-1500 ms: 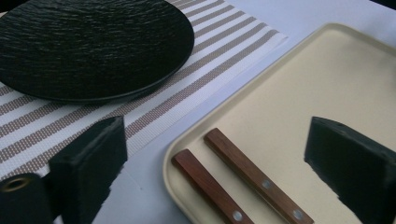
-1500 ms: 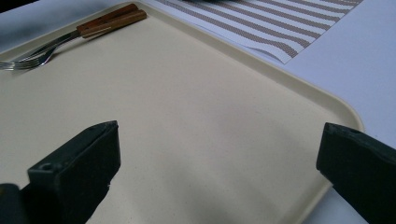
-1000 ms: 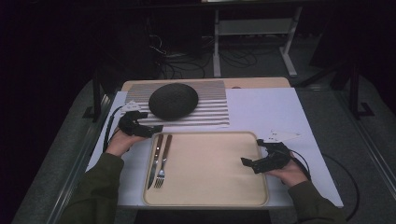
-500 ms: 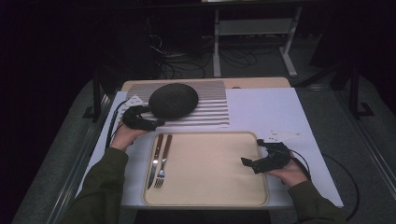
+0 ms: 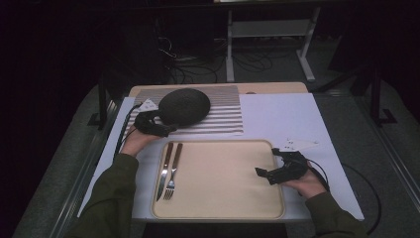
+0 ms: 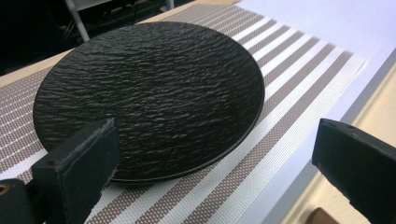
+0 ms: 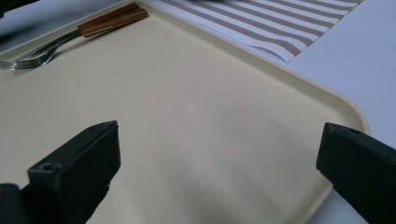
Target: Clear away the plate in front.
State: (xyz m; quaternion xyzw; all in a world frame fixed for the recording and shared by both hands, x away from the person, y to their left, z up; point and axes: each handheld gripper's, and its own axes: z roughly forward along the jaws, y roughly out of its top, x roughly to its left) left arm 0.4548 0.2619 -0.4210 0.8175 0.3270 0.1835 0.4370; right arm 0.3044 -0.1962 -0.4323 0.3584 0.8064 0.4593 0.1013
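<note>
Nearest to the person, the cream tray (image 5: 218, 198) sits at the front of the table (image 5: 277, 114), bare except for a knife (image 5: 164, 169) and fork (image 5: 172, 173) with wooden handles lying side by side along its left edge. The right hand-held gripper (image 5: 262, 172) hovers over the tray's right edge, jaws spread wide with nothing between them; in the right gripper view there is just plain tray floor (image 7: 187, 116) ahead of it.

A little farther in, the left hand-held gripper (image 5: 166, 131) reaches toward the dark plate (image 5: 184, 105), its jaws also wide apart and empty. From the left gripper view, one jaw stands in front of the plate's near rim (image 6: 149, 98); the other is off over the placemat's edge, so nothing is gripped yet.

The plate rests flat on the striped placemat (image 5: 223, 111), beyond the tray and toward the table's left. It looks like slate-textured stoneware: stiff, probably fairly heavy, and liable to chip if knocked or dropped. The rough surface should give the pads some bite. I'd say the near rim is the only place to take it, one jaw above and one slid beneath where the rim lifts off the mat; the woven mat may drag along.

Beyond the table, cables and a stand stand in shadow.
</note>
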